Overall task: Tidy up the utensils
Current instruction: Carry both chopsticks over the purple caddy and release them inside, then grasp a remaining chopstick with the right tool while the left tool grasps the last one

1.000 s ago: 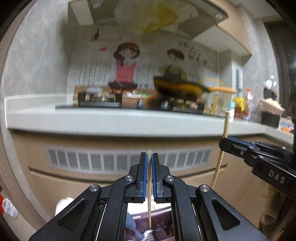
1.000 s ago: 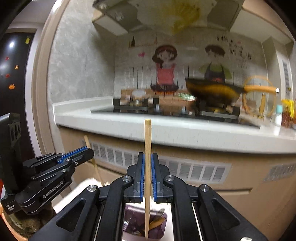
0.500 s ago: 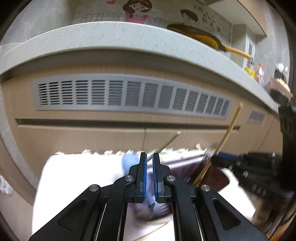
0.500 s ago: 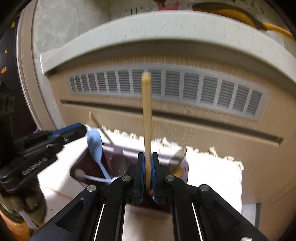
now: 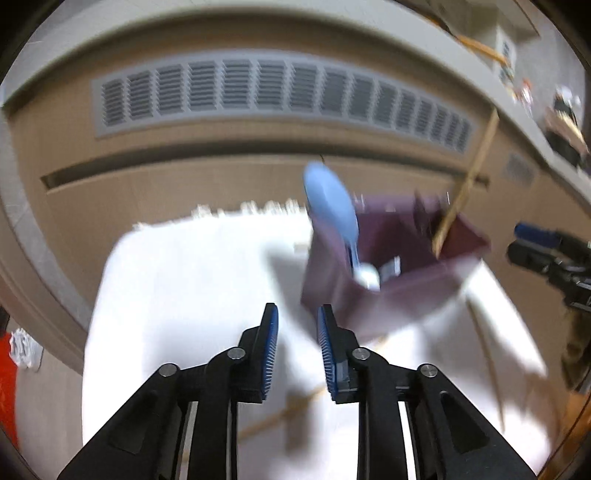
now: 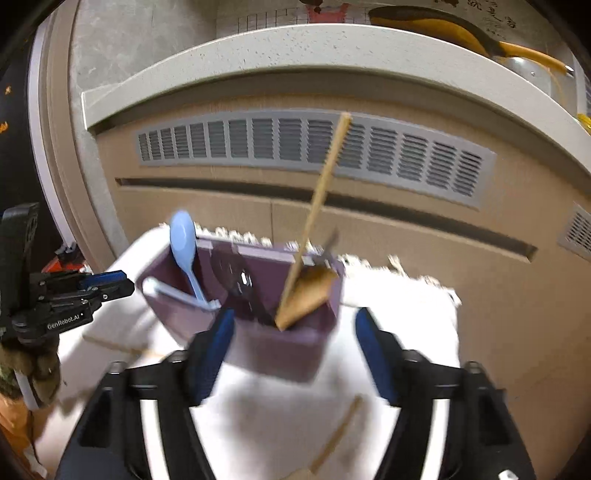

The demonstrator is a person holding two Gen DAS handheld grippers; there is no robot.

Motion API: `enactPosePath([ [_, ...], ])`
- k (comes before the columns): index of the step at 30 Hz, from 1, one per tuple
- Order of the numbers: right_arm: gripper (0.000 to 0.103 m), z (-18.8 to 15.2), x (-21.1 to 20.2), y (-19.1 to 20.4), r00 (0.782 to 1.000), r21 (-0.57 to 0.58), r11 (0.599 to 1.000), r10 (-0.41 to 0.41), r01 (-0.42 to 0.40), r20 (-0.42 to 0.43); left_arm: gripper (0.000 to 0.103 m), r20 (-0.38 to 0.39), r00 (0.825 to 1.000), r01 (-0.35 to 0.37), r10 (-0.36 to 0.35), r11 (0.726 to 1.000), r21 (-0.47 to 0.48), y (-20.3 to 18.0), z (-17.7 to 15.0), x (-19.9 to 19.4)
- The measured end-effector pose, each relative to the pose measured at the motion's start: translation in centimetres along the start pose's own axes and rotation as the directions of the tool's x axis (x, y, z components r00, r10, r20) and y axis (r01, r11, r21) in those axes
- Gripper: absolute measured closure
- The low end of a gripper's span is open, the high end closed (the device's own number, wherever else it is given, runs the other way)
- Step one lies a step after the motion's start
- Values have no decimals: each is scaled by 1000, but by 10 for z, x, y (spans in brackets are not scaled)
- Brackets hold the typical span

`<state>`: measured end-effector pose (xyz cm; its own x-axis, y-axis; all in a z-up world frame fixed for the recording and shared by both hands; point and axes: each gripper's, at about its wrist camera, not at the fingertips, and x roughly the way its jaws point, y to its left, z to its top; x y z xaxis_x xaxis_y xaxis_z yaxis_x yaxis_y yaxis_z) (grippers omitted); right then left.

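Observation:
A purple utensil holder (image 6: 280, 343) stands on a white cloth (image 6: 399, 306); it also shows in the left wrist view (image 5: 399, 291). It holds a light blue spoon (image 6: 183, 243), a dark utensil and a wooden chopstick (image 6: 317, 206) leaning up and to the right. My right gripper (image 6: 293, 354) is open and empty, just in front of the holder. My left gripper (image 5: 295, 343) is open and empty, left of the holder over the cloth. It shows at the left of the right wrist view (image 6: 107, 284). More chopsticks (image 5: 280, 413) lie on the cloth.
Beige kitchen cabinets with a grey vent grille (image 6: 314, 147) rise right behind the cloth. A pale countertop (image 6: 295, 44) runs above, with a yellow pan (image 6: 443, 26) on it. A loose chopstick (image 6: 336, 435) lies on the cloth near my right gripper.
Both grippers have opened. The right one let go of its chopstick, which now leans in the holder. The left one has dropped lower and shifted left of the holder.

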<state>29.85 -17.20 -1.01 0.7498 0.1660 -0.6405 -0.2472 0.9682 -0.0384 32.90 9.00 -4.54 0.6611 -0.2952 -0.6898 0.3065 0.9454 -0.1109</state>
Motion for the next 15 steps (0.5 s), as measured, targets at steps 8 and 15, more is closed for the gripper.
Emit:
enactPosePath([
  [8,23,-76,12,-16,978,74,997,20,-5,-208,62,-177,984,23,-26,1000,-20,16,-33,21],
  [15,23,-110,27,-37,947,216,976,87,-19,-308,60,-254,960,71,-115,982,-174,39,-42,26],
])
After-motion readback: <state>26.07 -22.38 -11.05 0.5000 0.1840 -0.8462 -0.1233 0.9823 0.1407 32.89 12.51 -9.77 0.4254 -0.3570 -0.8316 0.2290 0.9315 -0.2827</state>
